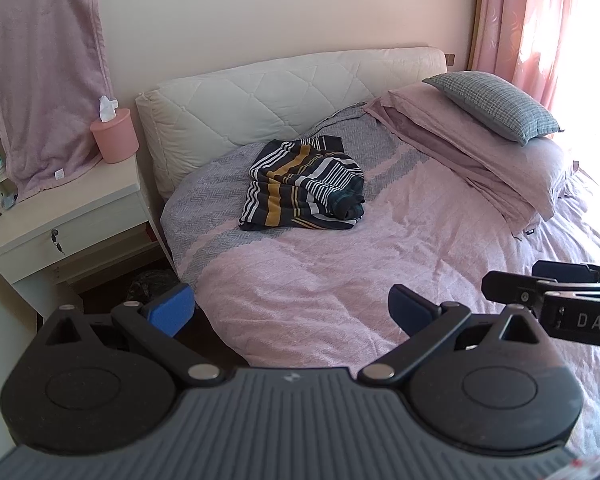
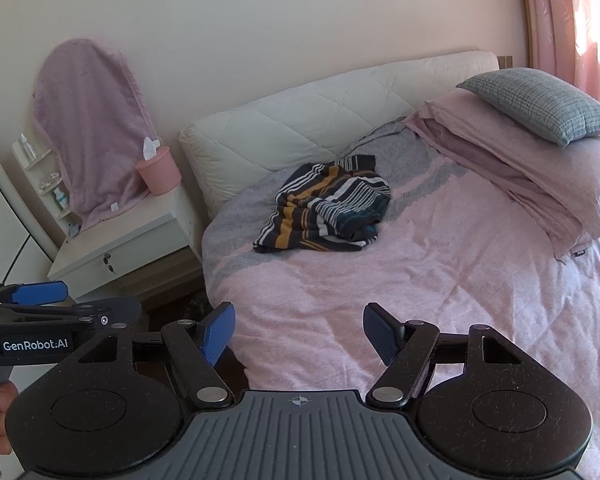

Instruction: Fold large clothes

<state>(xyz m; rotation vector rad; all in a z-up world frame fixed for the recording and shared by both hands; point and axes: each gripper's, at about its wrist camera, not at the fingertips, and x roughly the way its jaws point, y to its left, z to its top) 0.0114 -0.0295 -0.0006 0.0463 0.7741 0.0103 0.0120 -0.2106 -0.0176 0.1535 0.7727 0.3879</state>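
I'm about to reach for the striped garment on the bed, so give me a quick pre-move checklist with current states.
1. Left gripper open, nothing between the jaws: ok.
2. Right gripper open and empty: ok.
3. Striped garment in view on the pink bedspread, crumpled, not yet folded: ok to grasp.
4. Bare bedspread between both grippers and the garment: ok.
5. Garment apart from the folded pink bedding and checked pillow: ok.
6. Garment's collar or hem located: cannot tell.
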